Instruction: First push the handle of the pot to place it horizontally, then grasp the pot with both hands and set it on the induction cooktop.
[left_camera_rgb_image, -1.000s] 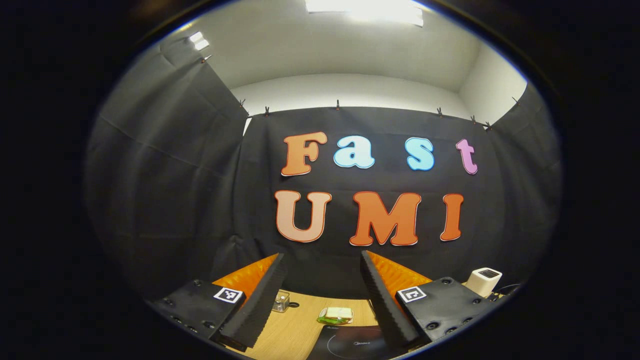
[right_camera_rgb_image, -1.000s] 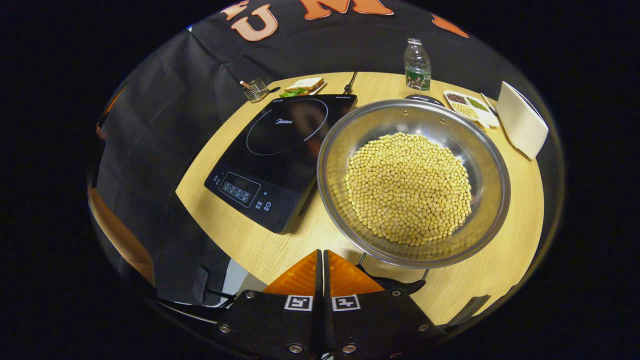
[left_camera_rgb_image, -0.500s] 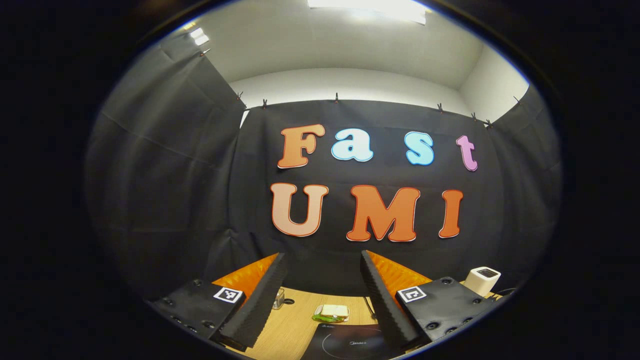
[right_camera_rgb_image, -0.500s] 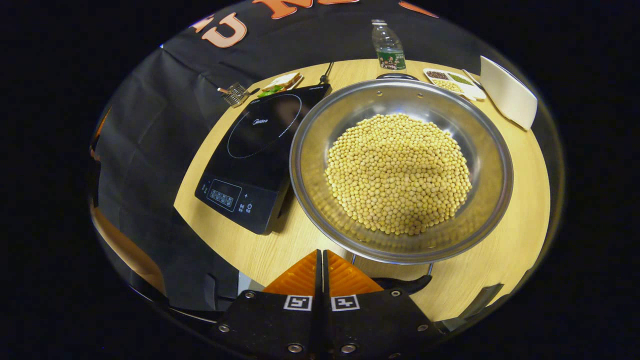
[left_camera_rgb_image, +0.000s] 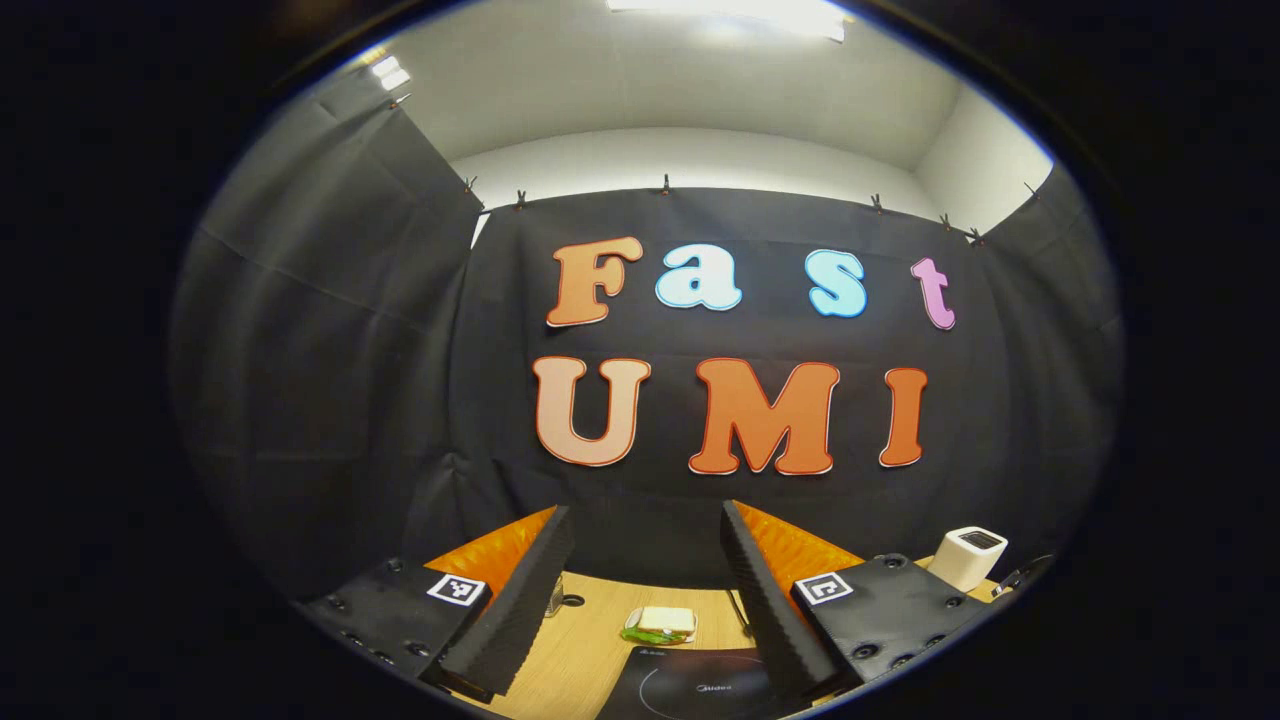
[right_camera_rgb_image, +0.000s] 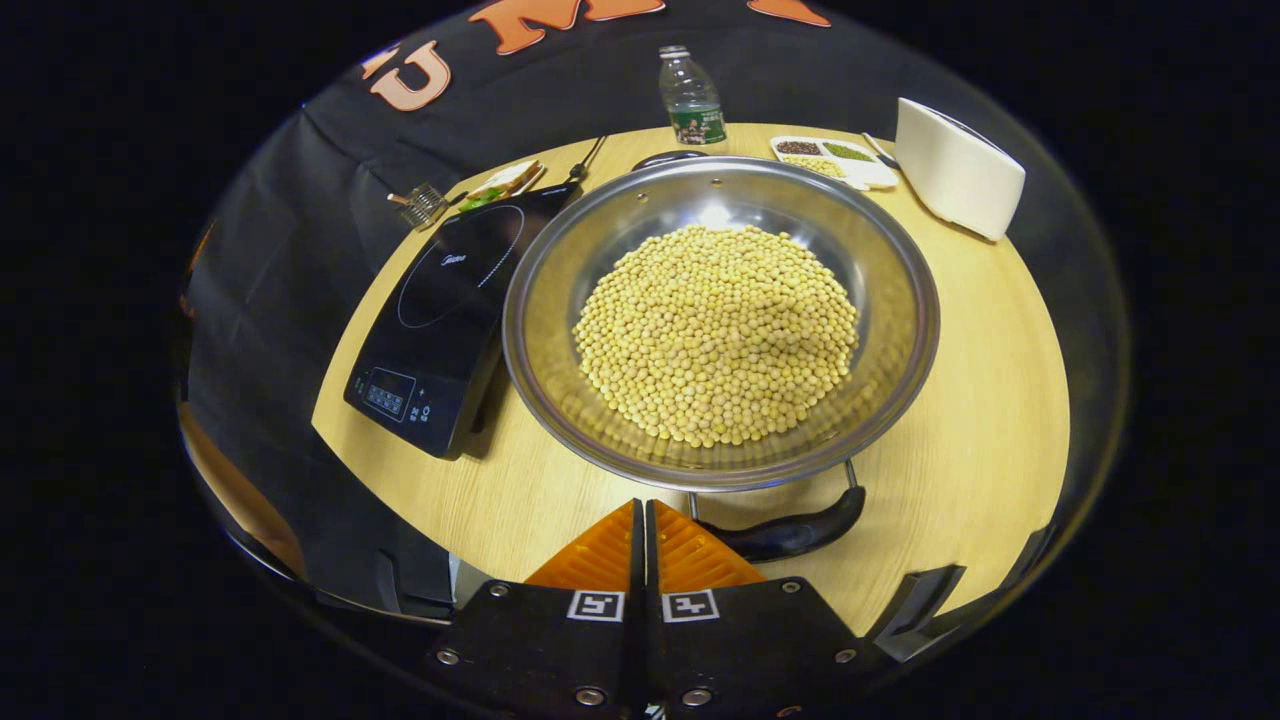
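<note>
Right claw (right_camera_rgb_image: 645, 515) is closed, both fingers pressed flat together with nothing between them, held level just beside the near handle (right_camera_rgb_image: 790, 535) of the pot (right_camera_rgb_image: 720, 320); whether it touches the handle cannot be told. One pot stands on the desk (right_camera_rgb_image: 980, 440), mid-desk toward the near edge, holding a heap of soybeans (right_camera_rgb_image: 715, 335). One induction cooktop (right_camera_rgb_image: 440, 300) lies at the desk's left edge, the pot's rim overlapping its right side. Along the far edge: one bottle (right_camera_rgb_image: 690, 98), one divided dish (right_camera_rgb_image: 835, 160), one white box (right_camera_rgb_image: 955, 168), one sandwich (right_camera_rgb_image: 500, 185), one small wire item (right_camera_rgb_image: 425, 205).

Left claw (left_camera_rgb_image: 645, 580) is open, fingers well apart, raised and pointed at the booth's wall, above the cooktop's (left_camera_rgb_image: 690, 685) far edge.
</note>
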